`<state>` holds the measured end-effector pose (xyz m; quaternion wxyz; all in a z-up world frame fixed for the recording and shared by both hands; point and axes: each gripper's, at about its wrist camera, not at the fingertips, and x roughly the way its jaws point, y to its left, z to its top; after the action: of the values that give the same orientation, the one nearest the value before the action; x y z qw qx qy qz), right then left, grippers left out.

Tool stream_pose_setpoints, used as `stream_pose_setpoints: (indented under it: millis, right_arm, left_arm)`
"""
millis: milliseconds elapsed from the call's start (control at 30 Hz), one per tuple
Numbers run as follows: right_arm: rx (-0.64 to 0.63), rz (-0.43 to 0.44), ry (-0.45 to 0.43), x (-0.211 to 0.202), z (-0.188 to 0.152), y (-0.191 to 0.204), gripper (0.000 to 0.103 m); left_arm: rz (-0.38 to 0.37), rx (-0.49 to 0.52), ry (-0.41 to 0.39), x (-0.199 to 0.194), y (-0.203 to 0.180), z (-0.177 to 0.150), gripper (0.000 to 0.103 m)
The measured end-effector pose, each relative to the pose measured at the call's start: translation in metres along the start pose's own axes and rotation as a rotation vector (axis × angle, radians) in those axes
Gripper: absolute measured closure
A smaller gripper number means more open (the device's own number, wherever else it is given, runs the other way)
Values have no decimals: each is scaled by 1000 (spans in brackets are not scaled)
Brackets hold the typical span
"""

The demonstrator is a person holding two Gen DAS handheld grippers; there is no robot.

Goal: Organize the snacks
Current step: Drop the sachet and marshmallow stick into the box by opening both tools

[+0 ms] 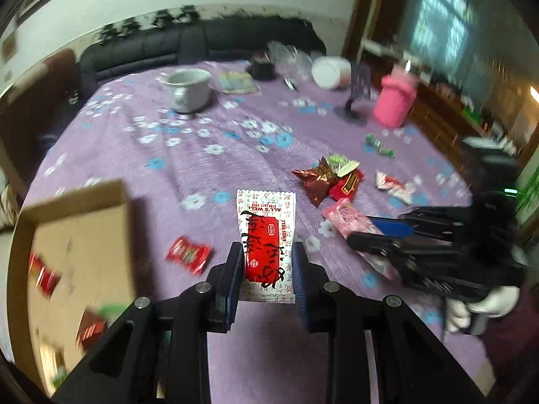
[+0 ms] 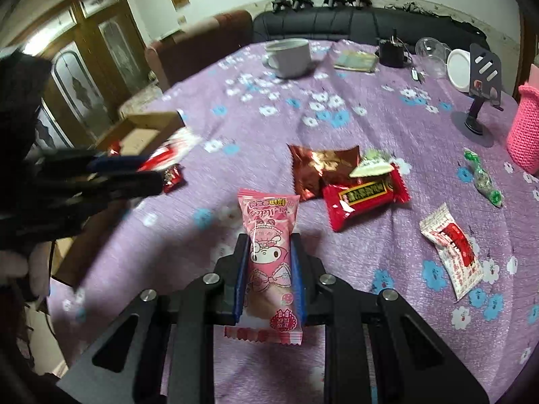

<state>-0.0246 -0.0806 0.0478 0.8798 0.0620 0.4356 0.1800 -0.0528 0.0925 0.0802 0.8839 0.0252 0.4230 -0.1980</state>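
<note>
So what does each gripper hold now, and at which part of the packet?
The left gripper holds a white-and-red snack packet by its two long sides, near the lower half. The right gripper holds a pink cartoon snack packet by its long sides, around the middle.

Matt purple floral cloth (image 2: 269, 128) covering the table; glossy crinkled foil packet (image 2: 316, 171); shiny plastic wrappers, pink (image 2: 269, 252) and red-and-white (image 1: 266, 235); matt brown cardboard box (image 1: 87, 235); pink knitted sleeve (image 2: 525, 131); glazed white mug (image 2: 289, 55)
</note>
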Motion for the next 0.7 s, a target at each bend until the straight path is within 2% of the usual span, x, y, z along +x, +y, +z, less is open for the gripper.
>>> stream_pose_setpoints:
  millis: [167,333,433,533,700]
  right_arm:
    - [29,35,-4,-7,-6,22,78]
    - [-27,74,-12,-13,-1,76,78]
    - [-70,102,-1,-7,7,111,78]
    - [-100,130,13,7,14,145,78]
    - [-114,167,38,44,36,191,78]
  left_arm:
    - [36,-167,-108,-57,52,-31,75]
    - [110,-300,-144,-86,113,-61,75]
    - [148,-356,-143,-90,142,-77,75]
    - [150,-405,-134,-85,164,-87,75]
    - [157,-424,-108,-70,188,-88,75]
